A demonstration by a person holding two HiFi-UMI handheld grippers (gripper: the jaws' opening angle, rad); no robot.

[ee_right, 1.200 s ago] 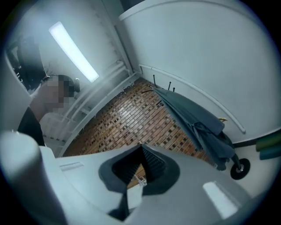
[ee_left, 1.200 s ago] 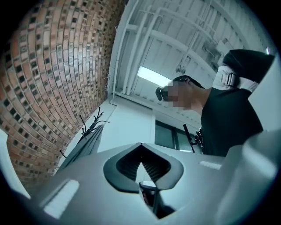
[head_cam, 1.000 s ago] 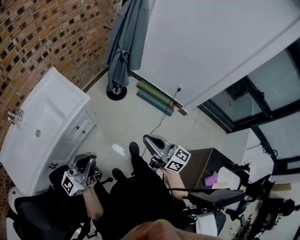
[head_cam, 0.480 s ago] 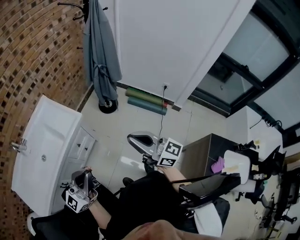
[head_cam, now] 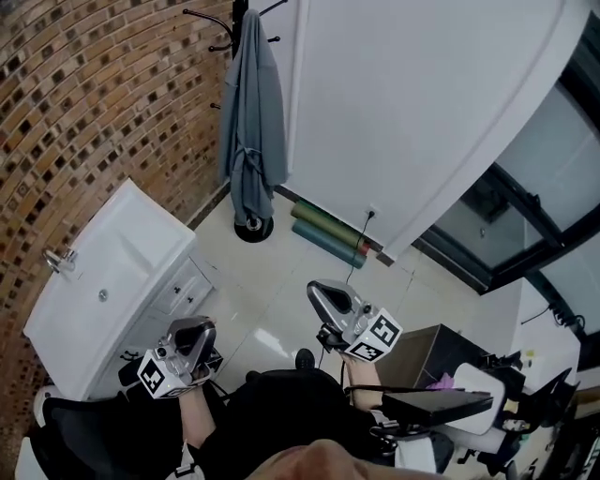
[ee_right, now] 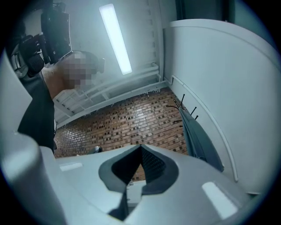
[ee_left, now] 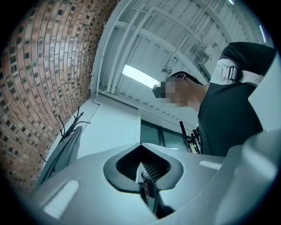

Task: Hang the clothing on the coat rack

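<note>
A grey-blue robe hangs from the black coat rack in the corner between the brick wall and the white wall; the rack's round base rests on the tiled floor. Both grippers are held low near the person's body, far from the rack. My left gripper is shut and holds nothing, and so is my right gripper. The left gripper view shows shut jaws with the robe at far left. In the right gripper view the jaws are shut, with the robe at right.
A white sink cabinet with a tap stands along the brick wall at left. Two rolled mats lie at the foot of the white wall. A dark cabinet and a chair seat are at lower right.
The head view has swung about, so the rack sits differently in the picture. Both grippers have risen a little and stayed shut. The robe hangs on the rack throughout.
</note>
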